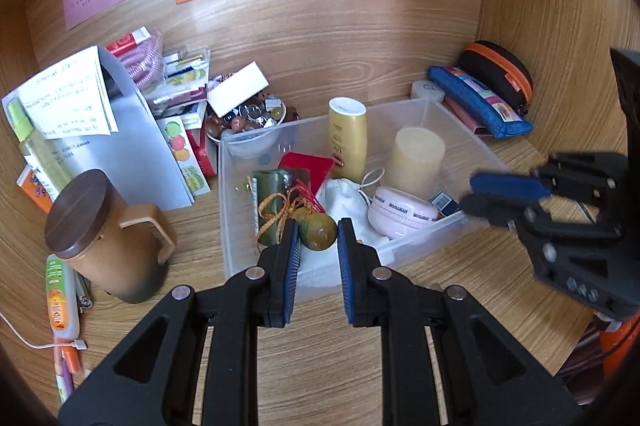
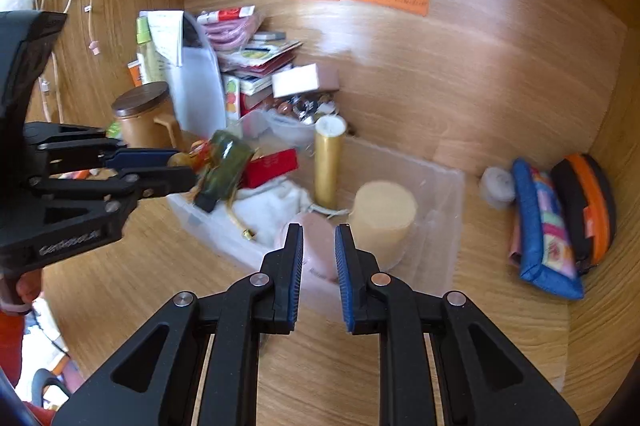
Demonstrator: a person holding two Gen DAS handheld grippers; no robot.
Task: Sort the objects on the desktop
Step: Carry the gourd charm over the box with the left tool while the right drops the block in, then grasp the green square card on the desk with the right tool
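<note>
Several items already sit in the clear bin [image 1: 404, 113]; left-frame clutter remains. Left gripper [image 1: 318, 240] grips an olive gourd charm [image 1: 318, 230]; right gripper [image 2: 318, 240] is part-open, empty.

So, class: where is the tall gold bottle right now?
The gold bottle stands upright inside the clear plastic bin, near its back wall, with the cream candle to its right and the red box to its left.

Both grippers [image 1: 318, 242] [image 2: 318, 246] are black with blue-padded jaws and silver rivets.
</note>
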